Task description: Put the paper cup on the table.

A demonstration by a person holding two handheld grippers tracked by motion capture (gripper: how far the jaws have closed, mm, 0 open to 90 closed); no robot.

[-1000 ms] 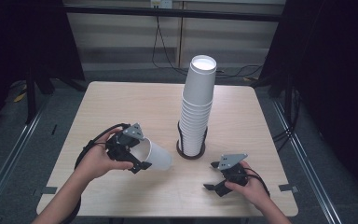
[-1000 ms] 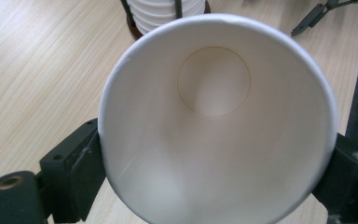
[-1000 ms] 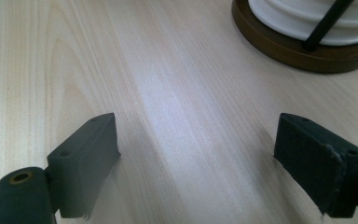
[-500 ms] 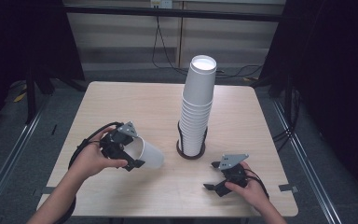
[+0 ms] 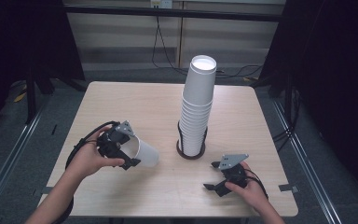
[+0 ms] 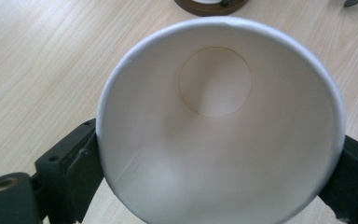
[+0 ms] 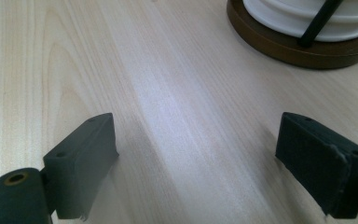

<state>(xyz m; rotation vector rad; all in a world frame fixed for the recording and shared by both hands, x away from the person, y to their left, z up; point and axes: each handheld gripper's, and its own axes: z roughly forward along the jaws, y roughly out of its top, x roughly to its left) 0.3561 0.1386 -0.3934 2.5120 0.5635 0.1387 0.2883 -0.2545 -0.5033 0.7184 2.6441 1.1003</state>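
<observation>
Here the left gripper (image 5: 121,150) clamps a white paper cup (image 5: 142,151) by its rim, lying sideways left of the tall white cup stack (image 5: 196,109). Keep the squeeze light and turn it upright before setting down. The right gripper (image 5: 220,176), jaws wide, rests near the table's front edge (image 5: 177,214); bare wood lies between.

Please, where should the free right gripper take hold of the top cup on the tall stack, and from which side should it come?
Probably by the wall just under the rim of the top cup, coming level from the right gripper's own side. Only that upper band stands clear of the stack; lower walls are nested. The right gripper's jaws are open wide and empty.
</observation>
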